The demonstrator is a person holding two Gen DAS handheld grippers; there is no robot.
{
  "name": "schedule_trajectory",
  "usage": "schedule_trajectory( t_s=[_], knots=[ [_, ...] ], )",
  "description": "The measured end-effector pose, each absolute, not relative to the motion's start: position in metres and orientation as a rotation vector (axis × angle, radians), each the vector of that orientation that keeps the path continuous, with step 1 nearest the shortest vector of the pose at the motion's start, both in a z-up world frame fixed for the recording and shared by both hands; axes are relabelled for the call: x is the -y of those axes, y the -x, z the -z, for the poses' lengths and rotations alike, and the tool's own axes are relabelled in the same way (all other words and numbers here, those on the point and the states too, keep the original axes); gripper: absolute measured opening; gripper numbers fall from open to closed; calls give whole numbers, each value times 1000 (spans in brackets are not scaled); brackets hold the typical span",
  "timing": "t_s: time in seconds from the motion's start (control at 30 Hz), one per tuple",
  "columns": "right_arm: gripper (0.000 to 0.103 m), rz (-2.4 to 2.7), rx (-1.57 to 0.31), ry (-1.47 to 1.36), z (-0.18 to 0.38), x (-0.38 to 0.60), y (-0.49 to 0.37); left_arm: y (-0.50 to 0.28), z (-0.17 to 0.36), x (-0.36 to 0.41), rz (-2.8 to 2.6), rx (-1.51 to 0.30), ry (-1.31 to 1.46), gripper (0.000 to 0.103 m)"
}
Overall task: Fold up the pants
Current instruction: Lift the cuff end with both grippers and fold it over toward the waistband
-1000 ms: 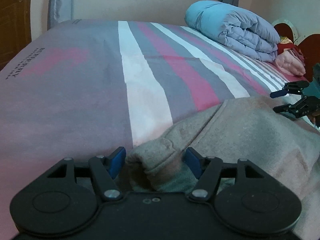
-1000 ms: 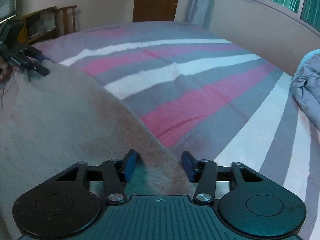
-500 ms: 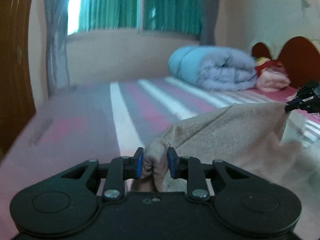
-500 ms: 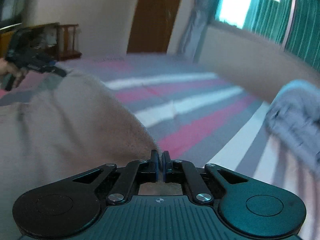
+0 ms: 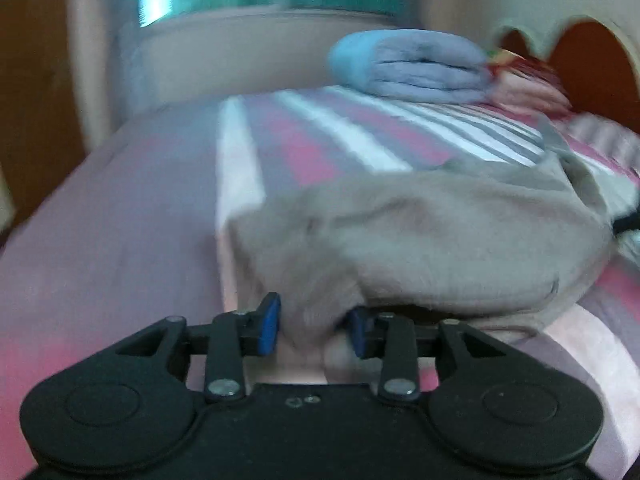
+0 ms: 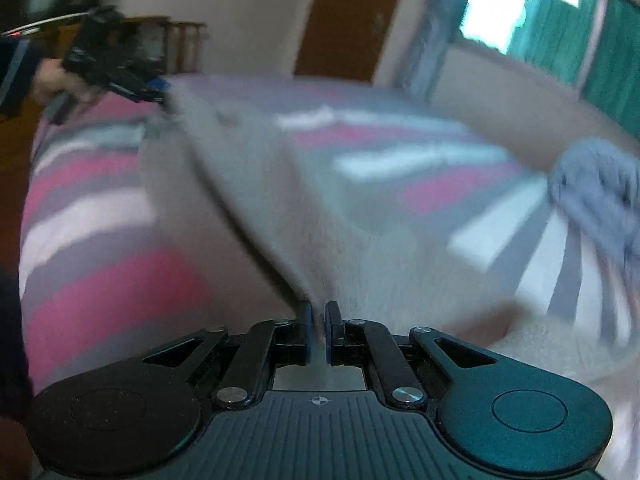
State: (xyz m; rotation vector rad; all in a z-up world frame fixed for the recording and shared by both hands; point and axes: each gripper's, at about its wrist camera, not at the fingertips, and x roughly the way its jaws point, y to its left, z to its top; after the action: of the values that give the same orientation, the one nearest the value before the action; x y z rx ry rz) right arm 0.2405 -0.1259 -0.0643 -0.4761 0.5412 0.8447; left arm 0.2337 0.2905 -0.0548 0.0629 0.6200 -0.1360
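The beige-grey pants (image 5: 420,232) lie in a folded heap on the striped bed, blurred by motion. My left gripper (image 5: 314,330) has its blue pads partly apart, with a bunched edge of the pants still between them. My right gripper (image 6: 319,330) is shut on another edge of the pants (image 6: 280,208), which stretch away from it toward the left gripper, seen at upper left in the right wrist view (image 6: 120,72).
The bed has a pink, grey and white striped sheet (image 5: 120,220). A rolled blue-grey duvet (image 5: 412,64) lies at its far side by the wooden headboard (image 5: 592,60). A brown door (image 6: 352,16) and a window (image 6: 560,20) stand behind.
Both grippers swung the lifted pants over and down onto the bed, doubling the cloth. The left gripper's jaws have opened from a tight pinch; the right stays pinched.
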Motion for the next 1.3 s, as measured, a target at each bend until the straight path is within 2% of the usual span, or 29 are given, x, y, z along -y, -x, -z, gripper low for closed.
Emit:
schedule_trajectory(
  t_s=[0.2,0.27,0.37,0.43,0.47,0.5,0.73,0.77,0.83,0.87,0.9,1.0,1.1,1.17,1.23,1.3],
  knots=[
    [5,-613,-582,74,57,167,-215,-190,42,-293,-22,-539,289,30],
    [5,-569,-586,-25,54,182,-214,-194,45,-293,10,-539,465,37],
    [7,-536,-622,-197,54,199,-233,-207,59,-299,46,-536,666,38],
    [27,-553,-655,-335,58,220,-251,-213,68,-312,45,-541,751,38],
    [48,-541,-676,-391,59,225,-259,-216,72,-319,38,-556,784,38],
    [55,-522,-696,-455,61,230,-268,-222,75,-321,31,-565,810,38],
    [54,-438,-793,-588,76,252,-307,-243,88,-334,-13,-582,890,36],
    [51,-422,-822,-584,81,250,-314,-240,88,-337,-22,-595,886,33],
    [37,-415,-848,-584,86,248,-322,-246,82,-335,-45,-600,841,20],
    [16,-416,-850,-580,87,247,-324,-248,78,-334,-47,-594,810,19],
    [10,-427,-856,-583,88,247,-326,-249,72,-333,-41,-567,787,19],
    [6,-454,-789,-566,75,246,-315,-242,48,-334,-6,-451,737,17],
    [6,-500,-673,-604,53,257,-289,-239,53,-338,-7,-503,671,17],
    [6,-493,-717,-544,62,255,-280,-245,83,-338,-25,-653,632,16],
    [6,-467,-849,-491,93,251,-282,-240,94,-337,-14,-638,634,16],
    [6,-475,-841,-549,104,261,-278,-239,93,-336,-22,-622,661,16]
  ],
)
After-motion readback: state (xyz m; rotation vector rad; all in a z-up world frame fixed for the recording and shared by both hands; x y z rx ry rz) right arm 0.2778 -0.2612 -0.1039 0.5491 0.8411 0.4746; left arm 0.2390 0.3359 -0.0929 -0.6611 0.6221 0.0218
